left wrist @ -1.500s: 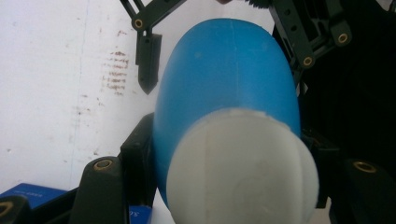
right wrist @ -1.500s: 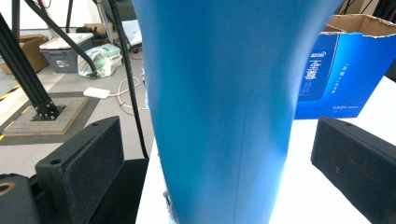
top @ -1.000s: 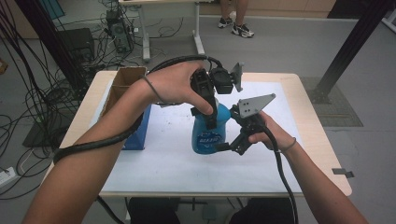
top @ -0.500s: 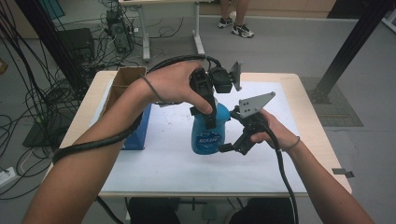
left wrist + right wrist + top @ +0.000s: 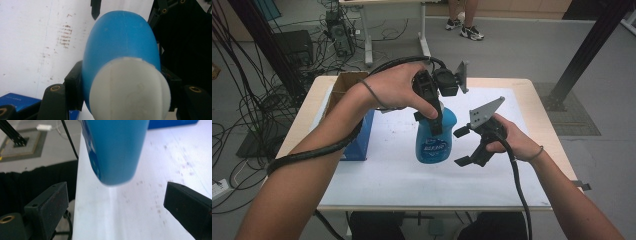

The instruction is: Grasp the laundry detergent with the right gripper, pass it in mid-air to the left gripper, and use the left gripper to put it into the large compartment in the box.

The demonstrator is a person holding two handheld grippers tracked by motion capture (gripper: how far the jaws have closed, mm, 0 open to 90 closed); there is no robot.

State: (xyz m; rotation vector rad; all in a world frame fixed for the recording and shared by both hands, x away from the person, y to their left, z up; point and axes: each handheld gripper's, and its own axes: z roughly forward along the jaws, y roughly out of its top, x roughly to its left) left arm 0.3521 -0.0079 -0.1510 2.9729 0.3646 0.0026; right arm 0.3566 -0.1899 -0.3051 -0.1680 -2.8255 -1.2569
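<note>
Bottle (image 5: pixel 434 137) hangs clamped in left claw (image 5: pixel 430 112); right claw (image 5: pixel 463 146) gapes wide beside it.

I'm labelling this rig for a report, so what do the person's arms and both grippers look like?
Both forearms are bare, with a thin band at each wrist. The left gripper and right gripper are black, with blocky jaws and brass-coloured pivot screws. Each carries a grey three-cornered plate and trails a thick black cable.

A light wooden bench (image 5: pixel 532 85) with rounded corners carries a large white paper sheet (image 5: pixel 387 170), marked with faint brown smudges, over most of its top. At its left edge stand an open brown cardboard box (image 5: pixel 343 86) and, just beside it, a dark blue carton (image 5: pixel 362 142).
</note>
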